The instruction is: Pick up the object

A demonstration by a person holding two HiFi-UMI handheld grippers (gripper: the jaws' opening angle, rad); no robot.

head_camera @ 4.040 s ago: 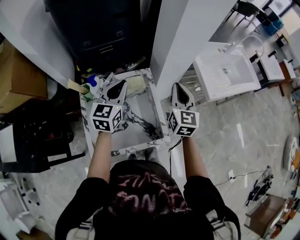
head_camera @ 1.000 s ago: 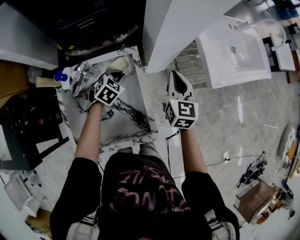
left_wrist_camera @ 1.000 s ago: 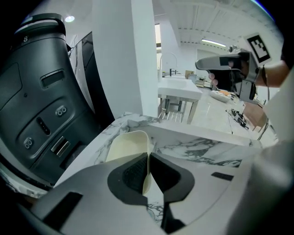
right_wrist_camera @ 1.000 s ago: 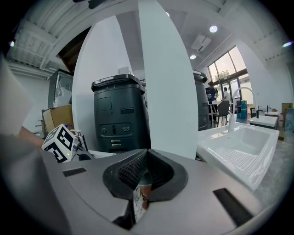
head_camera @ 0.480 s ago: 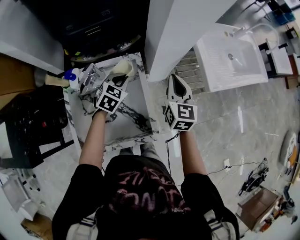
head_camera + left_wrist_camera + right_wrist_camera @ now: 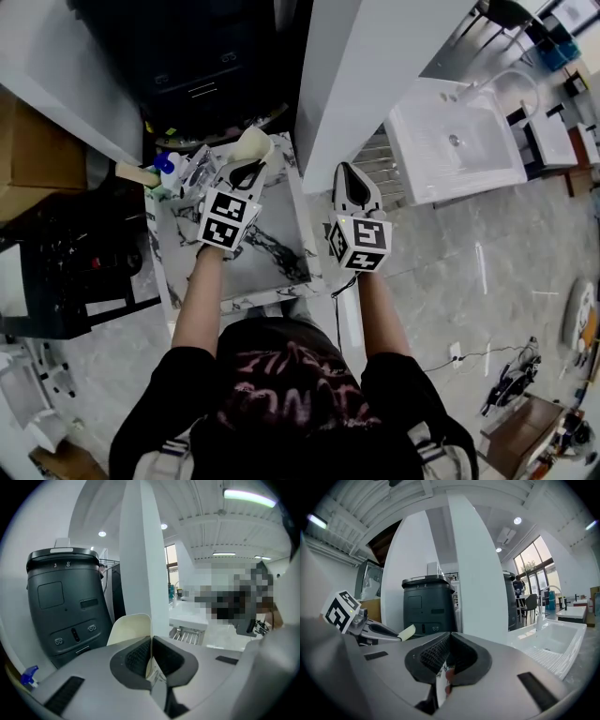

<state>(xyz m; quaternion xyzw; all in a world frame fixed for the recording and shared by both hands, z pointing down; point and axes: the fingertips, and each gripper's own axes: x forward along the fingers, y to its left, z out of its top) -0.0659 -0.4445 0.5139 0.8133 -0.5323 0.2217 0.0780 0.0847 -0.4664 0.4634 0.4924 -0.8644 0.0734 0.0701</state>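
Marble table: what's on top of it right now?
A blue-capped spray bottle and a shiny crumpled bag sit at the marble table's far-left corner. The left gripper, fingers shut on a cream piece, hangs over the far edge and hides whatever lies beneath it.

1. Dark grey machine (image 6: 65,606), at 9 o'clock in the left gripper view: a small white figure on its lid rim, seemingly "8".
2. Black shirt (image 6: 286,389), at 6 o'clock in the head view: pink scrawled lettering, unreadable.
3. Left cube (image 6: 225,222) and right cube (image 6: 360,244): square black-and-white codes, no letters.

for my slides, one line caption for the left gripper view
Left gripper, jaws shut on a thin cream object, facing a dark grey machine and a white pillar.
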